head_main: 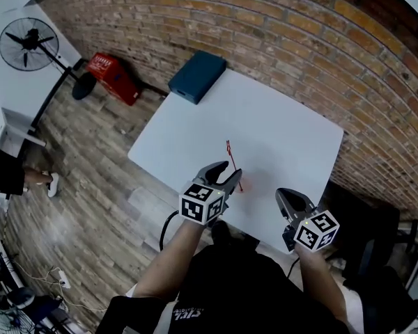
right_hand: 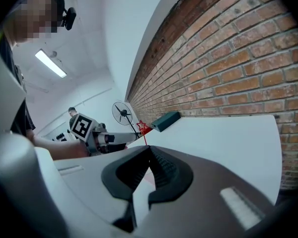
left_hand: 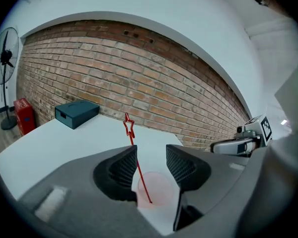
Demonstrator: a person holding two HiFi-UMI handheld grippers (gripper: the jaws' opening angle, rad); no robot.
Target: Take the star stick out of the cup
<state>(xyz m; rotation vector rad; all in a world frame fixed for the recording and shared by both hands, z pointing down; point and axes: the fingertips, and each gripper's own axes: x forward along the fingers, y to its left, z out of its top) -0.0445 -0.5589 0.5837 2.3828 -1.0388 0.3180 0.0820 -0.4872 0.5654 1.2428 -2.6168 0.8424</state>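
Note:
A thin red stick with a star (left_hand: 128,124) on top leans in a translucent pink cup (left_hand: 157,188) on the white table (head_main: 265,117). My left gripper (left_hand: 151,155) is open; the cup stands just beyond the gap between its jaws, and the pads do not touch it. In the head view the stick (head_main: 230,154) rises just past the left gripper (head_main: 230,170). My right gripper (head_main: 287,195) hovers near the table's front edge, to the right of the cup. Its jaws (right_hand: 150,150) are shut with nothing between them. The star (right_hand: 143,128) shows above them.
A dark blue box (head_main: 197,76) lies at the table's far left corner by the brick wall. On the wooden floor to the left are a red case (head_main: 113,77) and a standing fan (head_main: 29,44). A person (head_main: 7,172) stands at the left edge.

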